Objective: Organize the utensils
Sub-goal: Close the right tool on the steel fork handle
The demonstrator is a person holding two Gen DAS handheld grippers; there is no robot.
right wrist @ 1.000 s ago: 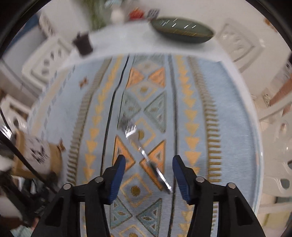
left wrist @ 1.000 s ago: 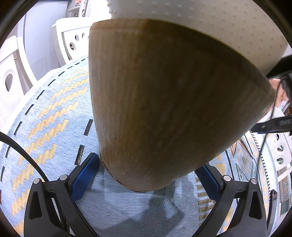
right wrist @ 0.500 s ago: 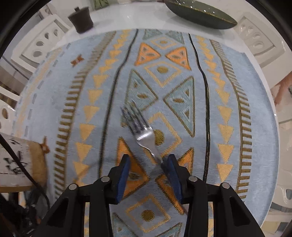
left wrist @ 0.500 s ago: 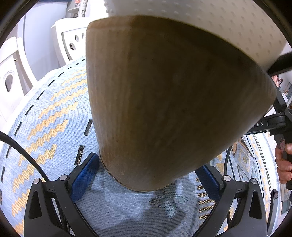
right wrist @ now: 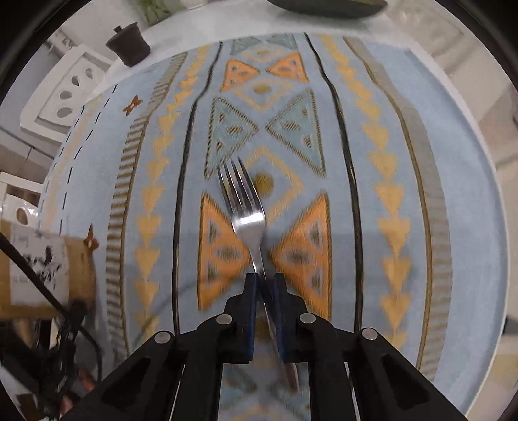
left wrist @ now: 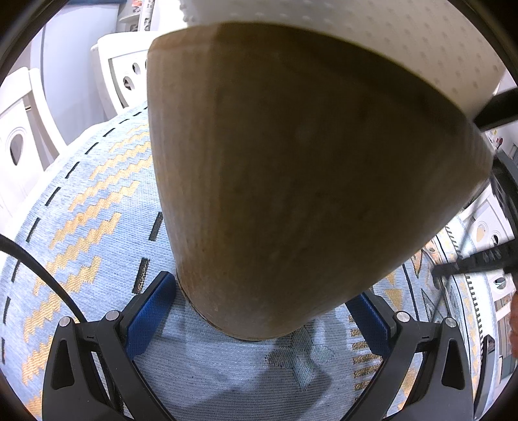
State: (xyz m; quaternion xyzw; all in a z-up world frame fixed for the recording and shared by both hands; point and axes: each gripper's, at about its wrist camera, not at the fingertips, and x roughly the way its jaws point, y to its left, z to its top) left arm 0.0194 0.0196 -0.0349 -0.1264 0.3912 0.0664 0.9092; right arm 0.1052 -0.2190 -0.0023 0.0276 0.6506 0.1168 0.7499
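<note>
A metal fork (right wrist: pixel 246 210) lies on the patterned blue tablecloth (right wrist: pixel 398 155), tines pointing away. My right gripper (right wrist: pixel 264 281) points steeply down over it, its jaws closing with the blue pads pressed on the fork's handle. A tall wooden utensil holder (left wrist: pixel 291 178) with a white dotted upper part fills the left wrist view and stands on the cloth. My left gripper (left wrist: pixel 262 288) has a blue pad against each side of the holder's base. In the right wrist view the holder (right wrist: pixel 39 259) sits at the left edge.
A small dark lidded pot (right wrist: pixel 128 43) and a dark green dish (right wrist: pixel 327 6) sit at the far end of the table. White chairs (right wrist: pixel 64 94) stand around the table. A black cable (left wrist: pixel 32 265) crosses the left side.
My right gripper came down over the fork and its jaws closed from wide apart onto the handle. The left gripper and the holder have not moved.
</note>
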